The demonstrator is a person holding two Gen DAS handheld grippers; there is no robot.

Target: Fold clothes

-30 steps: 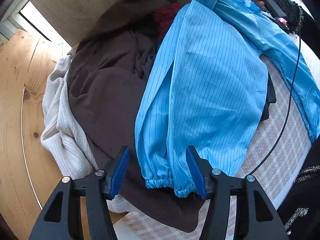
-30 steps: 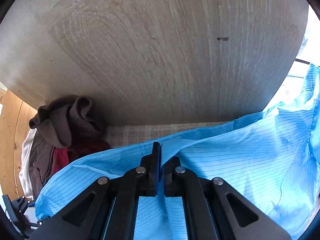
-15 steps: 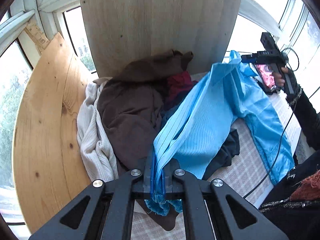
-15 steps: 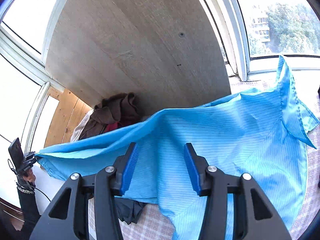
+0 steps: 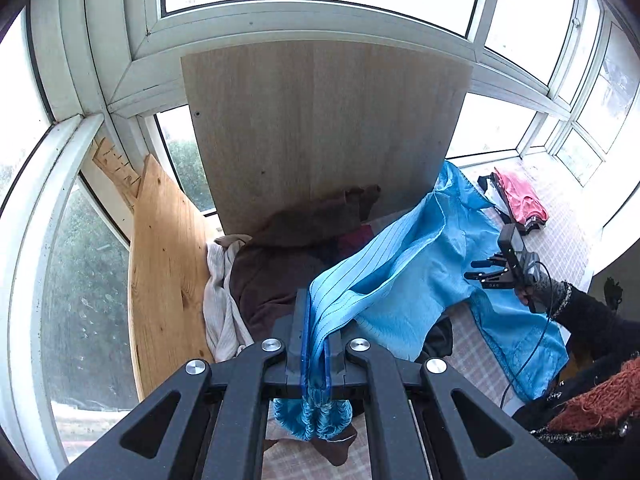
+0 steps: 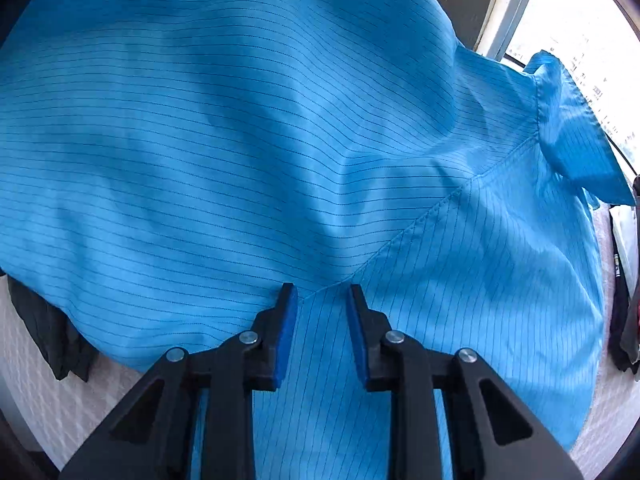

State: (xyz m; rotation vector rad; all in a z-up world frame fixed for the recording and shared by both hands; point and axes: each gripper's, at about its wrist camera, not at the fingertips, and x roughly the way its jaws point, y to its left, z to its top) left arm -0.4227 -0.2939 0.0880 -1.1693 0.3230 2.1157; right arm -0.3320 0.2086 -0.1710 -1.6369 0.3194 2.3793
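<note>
A blue pinstriped jacket (image 5: 404,268) stretches from my left gripper (image 5: 316,344) up across the checked table to the right. The left gripper is shut on its elastic sleeve cuff (image 5: 316,412), which bunches out below the jaws, lifted above the pile. In the right wrist view the same blue jacket (image 6: 280,140) fills the frame. My right gripper (image 6: 320,312) stands open, its blue pads (image 6: 286,340) on either side of the cloth near a diagonal seam (image 6: 420,224). The right gripper (image 5: 486,274) also shows in the left wrist view, held by a hand over the jacket.
A heap of brown (image 5: 280,264), white (image 5: 220,300) and dark red clothes lies at the left by a wooden board (image 5: 320,128) that leans on the windows. Pink folded cloth (image 5: 520,196) sits far right. A dark garment (image 6: 52,332) lies under the jacket. A black cable (image 5: 532,352) trails over the table.
My left gripper shut on the sleeve cuff and rose high with it. My right gripper let go of the jacket, opened, and moved down close over the cloth.
</note>
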